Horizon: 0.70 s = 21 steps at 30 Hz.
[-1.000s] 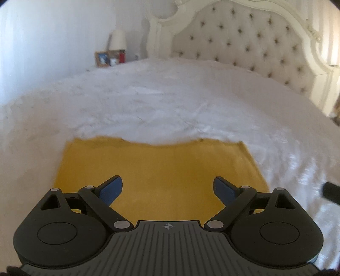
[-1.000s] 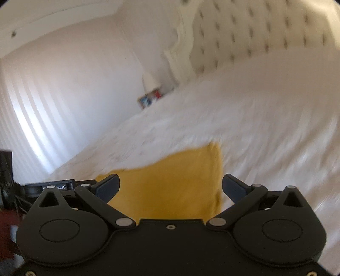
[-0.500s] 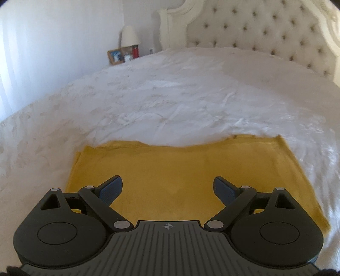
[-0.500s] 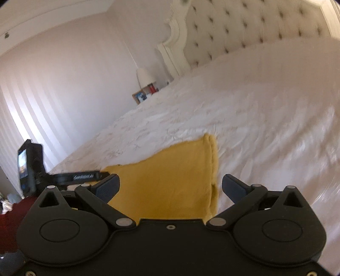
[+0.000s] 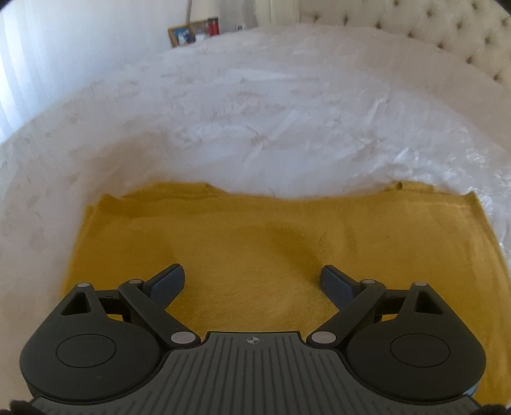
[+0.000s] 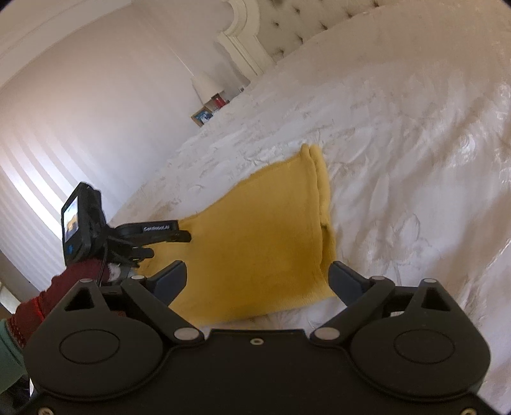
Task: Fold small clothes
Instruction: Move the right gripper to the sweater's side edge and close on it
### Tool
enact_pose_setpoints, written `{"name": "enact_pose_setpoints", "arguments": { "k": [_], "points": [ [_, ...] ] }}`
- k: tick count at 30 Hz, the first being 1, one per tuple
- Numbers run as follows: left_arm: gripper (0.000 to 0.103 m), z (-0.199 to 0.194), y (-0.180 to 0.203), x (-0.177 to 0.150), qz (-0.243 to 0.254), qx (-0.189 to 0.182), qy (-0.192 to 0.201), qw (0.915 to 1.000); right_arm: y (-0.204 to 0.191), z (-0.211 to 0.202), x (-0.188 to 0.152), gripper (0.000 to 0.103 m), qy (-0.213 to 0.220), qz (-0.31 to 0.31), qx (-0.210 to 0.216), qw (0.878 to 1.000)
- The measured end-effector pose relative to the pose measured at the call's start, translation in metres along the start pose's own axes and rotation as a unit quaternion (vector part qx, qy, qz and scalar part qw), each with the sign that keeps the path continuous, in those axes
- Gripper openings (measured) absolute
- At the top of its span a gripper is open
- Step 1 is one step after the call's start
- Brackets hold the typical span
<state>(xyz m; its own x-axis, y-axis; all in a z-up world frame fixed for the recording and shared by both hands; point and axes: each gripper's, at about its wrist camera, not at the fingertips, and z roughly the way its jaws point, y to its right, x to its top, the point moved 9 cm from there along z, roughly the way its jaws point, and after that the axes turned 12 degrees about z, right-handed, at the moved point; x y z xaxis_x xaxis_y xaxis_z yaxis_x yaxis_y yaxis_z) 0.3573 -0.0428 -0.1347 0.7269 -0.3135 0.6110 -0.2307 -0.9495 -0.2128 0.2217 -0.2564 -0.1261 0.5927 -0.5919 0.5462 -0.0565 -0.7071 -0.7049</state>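
Yellow garment (image 5: 255, 242) spread flat on the white bedspread (image 5: 255, 105) of the bed, near its front edge, doubled along the right side into a layered fold (image 6: 316, 191). Far edge slightly rumpled at the left corner.

Left gripper (image 5: 252, 281) poised over the garment's middle, angled down at it; jaws spread wide, nothing between them but the cloth lying below, no pinch visible. Whether the fingertips (image 5: 172, 277) touch the fabric: cannot tell. Seen from the right wrist view, same left gripper (image 6: 166, 237) over the garment's left edge, camera body (image 6: 80, 223) mounted behind it, dark red sleeve (image 6: 64, 287) of the person holding it lower left.

Right gripper (image 6: 258, 277) low over the near right corner of the garment, tilted; jaws standing wide though just narrowed a little, straddling the folded edge without gripping it, nothing held.

Beyond the bed: tufted headboard (image 5: 431, 28), lamp (image 6: 204, 84), picture frame (image 5: 182, 33) and red item (image 5: 213, 26) beside it.
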Motion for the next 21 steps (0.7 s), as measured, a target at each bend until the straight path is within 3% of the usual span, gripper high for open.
{"name": "enact_pose_setpoints", "arguments": {
  "k": [11,21],
  "points": [
    [0.095,0.016,0.003,-0.003,0.011,-0.002,-0.033,0.9994,0.021,0.005,0.01,0.097,0.014,0.027,-0.025,0.999],
    [0.096,0.02,0.004,-0.001,0.007,-0.001,-0.04,0.9992,0.036,0.042,0.029,0.097,-0.037,0.029,-0.033,0.998]
  ]
}}
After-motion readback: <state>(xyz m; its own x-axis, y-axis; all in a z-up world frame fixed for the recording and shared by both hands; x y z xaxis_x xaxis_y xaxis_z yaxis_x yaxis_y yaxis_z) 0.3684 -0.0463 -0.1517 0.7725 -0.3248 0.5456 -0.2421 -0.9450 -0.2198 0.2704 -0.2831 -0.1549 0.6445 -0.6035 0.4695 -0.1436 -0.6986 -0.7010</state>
